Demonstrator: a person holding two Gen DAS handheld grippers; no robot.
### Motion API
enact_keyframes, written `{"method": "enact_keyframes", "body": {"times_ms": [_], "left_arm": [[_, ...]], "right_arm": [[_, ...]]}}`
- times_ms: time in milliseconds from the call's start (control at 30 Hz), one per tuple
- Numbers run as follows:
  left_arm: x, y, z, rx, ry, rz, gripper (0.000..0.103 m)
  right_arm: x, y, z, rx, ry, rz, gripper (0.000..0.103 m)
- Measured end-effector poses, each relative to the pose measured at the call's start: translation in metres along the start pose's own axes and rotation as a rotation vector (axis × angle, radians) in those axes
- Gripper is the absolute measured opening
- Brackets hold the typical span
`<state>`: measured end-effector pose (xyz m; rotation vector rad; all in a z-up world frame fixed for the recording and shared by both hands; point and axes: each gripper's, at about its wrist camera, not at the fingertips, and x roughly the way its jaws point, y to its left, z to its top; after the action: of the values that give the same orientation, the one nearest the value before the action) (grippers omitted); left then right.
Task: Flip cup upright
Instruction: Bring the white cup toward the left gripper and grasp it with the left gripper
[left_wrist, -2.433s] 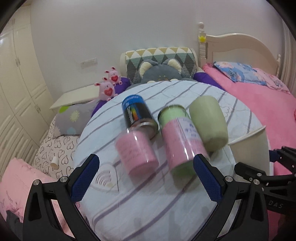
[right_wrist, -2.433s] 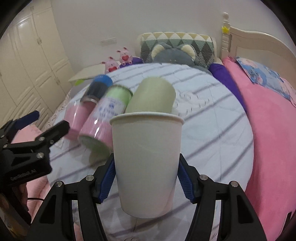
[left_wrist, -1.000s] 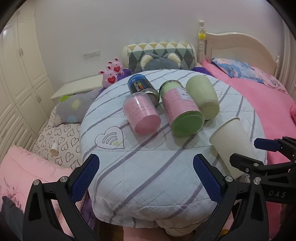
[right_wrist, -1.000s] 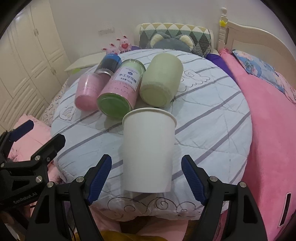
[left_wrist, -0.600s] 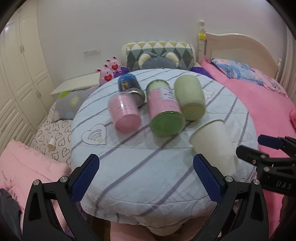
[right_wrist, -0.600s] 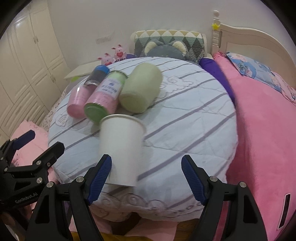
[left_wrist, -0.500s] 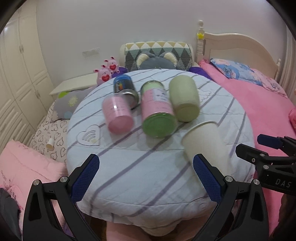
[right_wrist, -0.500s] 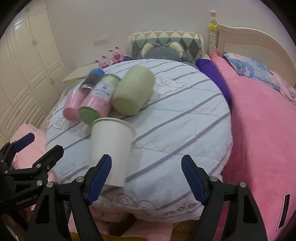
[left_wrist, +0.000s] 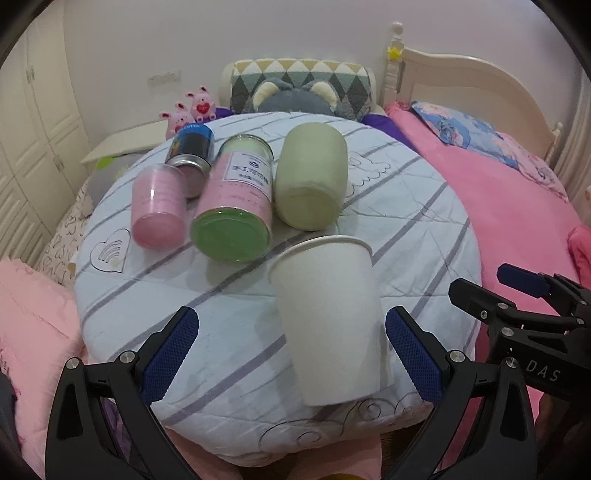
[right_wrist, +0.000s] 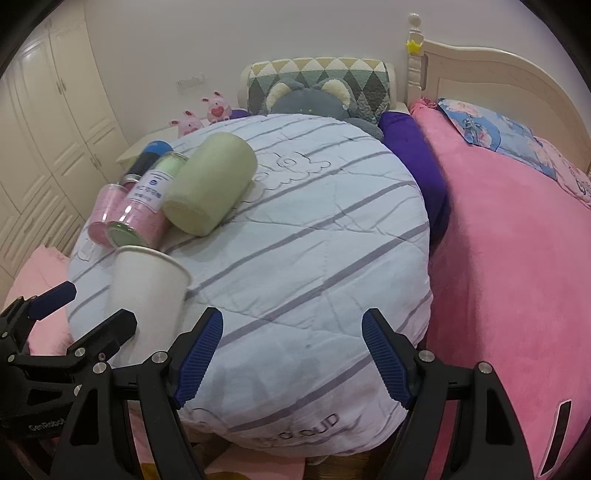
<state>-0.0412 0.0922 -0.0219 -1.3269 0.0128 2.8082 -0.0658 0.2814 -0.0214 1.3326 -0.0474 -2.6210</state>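
A white paper cup (left_wrist: 327, 317) stands upright, rim up, near the front edge of the round table (left_wrist: 424, 236) with the striped cloth. It also shows at the left in the right wrist view (right_wrist: 147, 299). My left gripper (left_wrist: 291, 350) is open and empty, its jaws on either side of the cup without touching it. My right gripper (right_wrist: 291, 354) is open and empty, to the right of the cup over the table's front edge.
Lying on the table behind the cup are a pale green cup (left_wrist: 312, 181), a pink-filled jar with a green lid (left_wrist: 236, 199), a small pink jar (left_wrist: 159, 206) and a dark can (left_wrist: 190, 146). A pink bed (right_wrist: 517, 236) is to the right.
The right gripper let go of the paper cup, which now stands on the table, and moved off to its right. The left gripper swung so that the cup lies between its jaws.
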Motion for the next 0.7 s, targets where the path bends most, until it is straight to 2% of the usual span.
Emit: {"method": "enact_keyframes", "body": {"times_ms": [400,700], "left_arm": [[0.029,-0.006,0.007,-0.078,0.076,0.024,0.102],[0.049,-0.001,0.011,-0.157,0.146,0.011,0.102]], "right_arm": [[0.025,-0.018,0.007,-0.014,0.037,0.019,0.079],[0.039,-0.026,0.012,-0.038,0.065,0.040,0.079]]}}
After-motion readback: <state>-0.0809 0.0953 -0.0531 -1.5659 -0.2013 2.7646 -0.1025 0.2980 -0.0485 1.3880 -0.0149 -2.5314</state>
